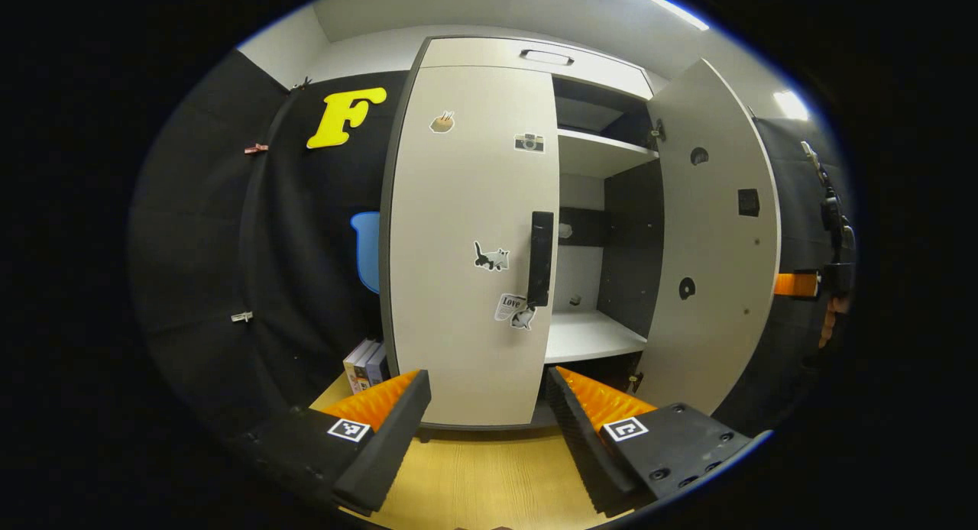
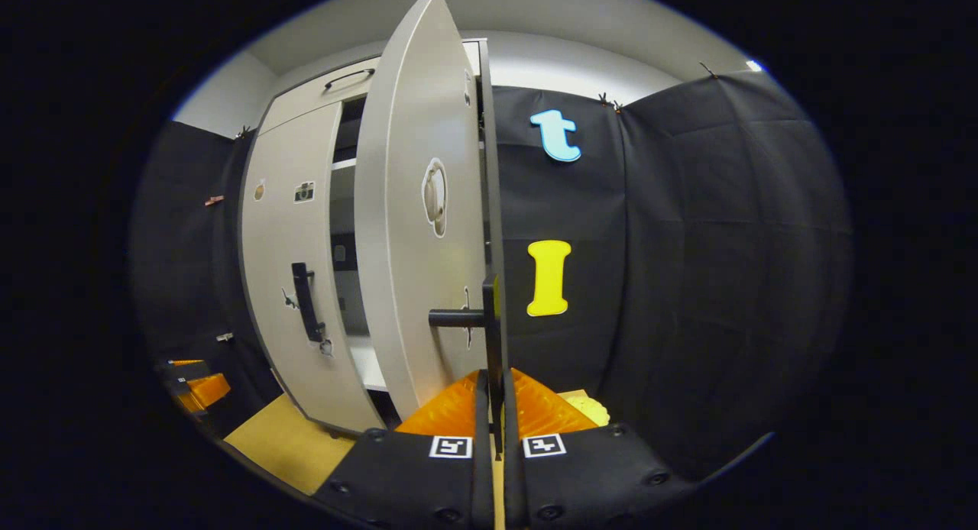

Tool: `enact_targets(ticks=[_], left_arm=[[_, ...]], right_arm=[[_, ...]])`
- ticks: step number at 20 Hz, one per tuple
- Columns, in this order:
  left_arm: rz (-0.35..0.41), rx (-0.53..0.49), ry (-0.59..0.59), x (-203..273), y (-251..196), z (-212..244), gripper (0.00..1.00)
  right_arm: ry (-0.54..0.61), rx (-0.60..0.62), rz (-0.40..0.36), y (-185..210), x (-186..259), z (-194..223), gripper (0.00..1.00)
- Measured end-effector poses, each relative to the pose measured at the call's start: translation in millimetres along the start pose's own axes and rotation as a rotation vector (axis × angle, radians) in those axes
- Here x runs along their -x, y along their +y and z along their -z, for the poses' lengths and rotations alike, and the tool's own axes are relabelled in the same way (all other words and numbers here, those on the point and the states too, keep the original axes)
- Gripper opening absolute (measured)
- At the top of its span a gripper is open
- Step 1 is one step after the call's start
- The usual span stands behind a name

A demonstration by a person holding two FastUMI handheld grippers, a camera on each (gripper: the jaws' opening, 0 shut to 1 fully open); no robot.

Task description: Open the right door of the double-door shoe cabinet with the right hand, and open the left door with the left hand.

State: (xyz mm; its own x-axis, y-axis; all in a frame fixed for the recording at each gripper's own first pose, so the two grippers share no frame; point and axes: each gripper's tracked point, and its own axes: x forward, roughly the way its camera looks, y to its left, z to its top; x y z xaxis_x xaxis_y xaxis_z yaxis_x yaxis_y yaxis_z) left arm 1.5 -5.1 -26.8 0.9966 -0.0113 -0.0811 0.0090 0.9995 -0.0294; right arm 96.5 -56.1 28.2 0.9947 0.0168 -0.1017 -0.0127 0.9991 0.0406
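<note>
Pale grey-white shoe cabinet (image 1: 489, 53) here, its shut left door (image 1: 466, 240) dotted with small stickers, a black-and-white cat (image 1: 490, 256) among them, and carrying a black bar handle (image 1: 540, 259). The open right door (image 2: 409, 232) is the same pale grey with a black handle (image 2: 489, 316), while the inside shows white shelves (image 1: 584, 335) against dark charcoal panels (image 1: 630, 240). Underneath runs a light yellow wood-grain floor (image 1: 489, 476), and blue-and-white book spines (image 1: 365, 364) sit by the cabinet's side.

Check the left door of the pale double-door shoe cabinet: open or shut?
Shut. The pale left door sits flush, its black handle untouched; the left gripper hangs open before it.
</note>
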Motion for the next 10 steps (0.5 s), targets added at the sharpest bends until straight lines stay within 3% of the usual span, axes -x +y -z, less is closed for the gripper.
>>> enact_targets(ticks=[3, 10], left_arm=[[0.004, -0.004, 0.006, 0, 0, 1, 0.95], [0.022, -0.014, 0.000, 2, 4, -2, 0.95]], right_arm=[[0.010, -0.025, -0.029, -11, 1, 2, 0.07], [0.006, -0.071, -0.012, -12, 10, 5, 0.07]])
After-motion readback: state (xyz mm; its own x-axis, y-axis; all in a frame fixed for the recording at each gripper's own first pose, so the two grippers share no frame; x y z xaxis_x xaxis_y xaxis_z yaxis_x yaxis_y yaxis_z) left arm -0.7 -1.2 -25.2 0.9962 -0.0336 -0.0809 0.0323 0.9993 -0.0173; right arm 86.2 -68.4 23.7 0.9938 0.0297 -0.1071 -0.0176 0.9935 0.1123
